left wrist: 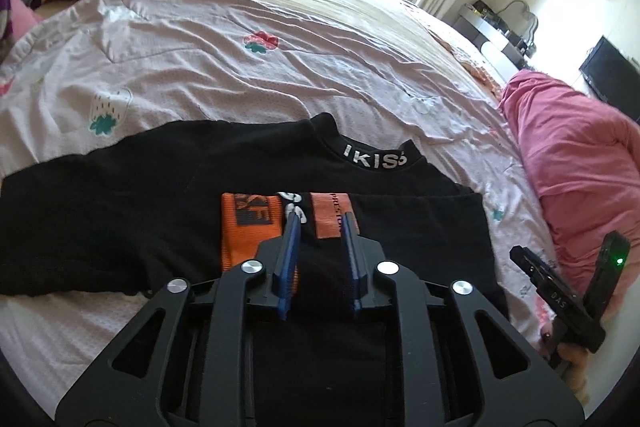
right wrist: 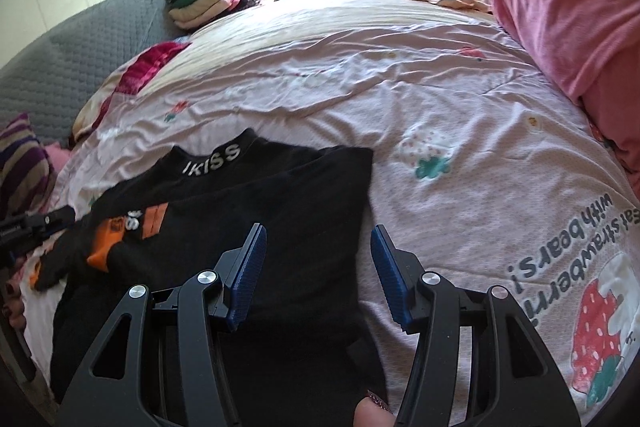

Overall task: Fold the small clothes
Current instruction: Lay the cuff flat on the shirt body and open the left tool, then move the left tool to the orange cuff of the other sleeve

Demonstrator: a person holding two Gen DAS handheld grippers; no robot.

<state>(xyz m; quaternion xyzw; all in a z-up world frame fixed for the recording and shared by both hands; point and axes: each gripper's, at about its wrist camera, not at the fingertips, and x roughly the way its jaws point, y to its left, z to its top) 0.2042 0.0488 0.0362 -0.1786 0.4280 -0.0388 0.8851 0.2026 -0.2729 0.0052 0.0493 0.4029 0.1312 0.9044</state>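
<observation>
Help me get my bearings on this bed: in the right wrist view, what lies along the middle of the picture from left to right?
Striped pillow → black shirt → pale bedspread → pink blanket.

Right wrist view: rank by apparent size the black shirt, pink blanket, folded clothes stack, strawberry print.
1. black shirt, though it lies nearest the camera
2. pink blanket, cut off by the frame edge
3. strawberry print
4. folded clothes stack, far away, so it may only look smallest
</observation>
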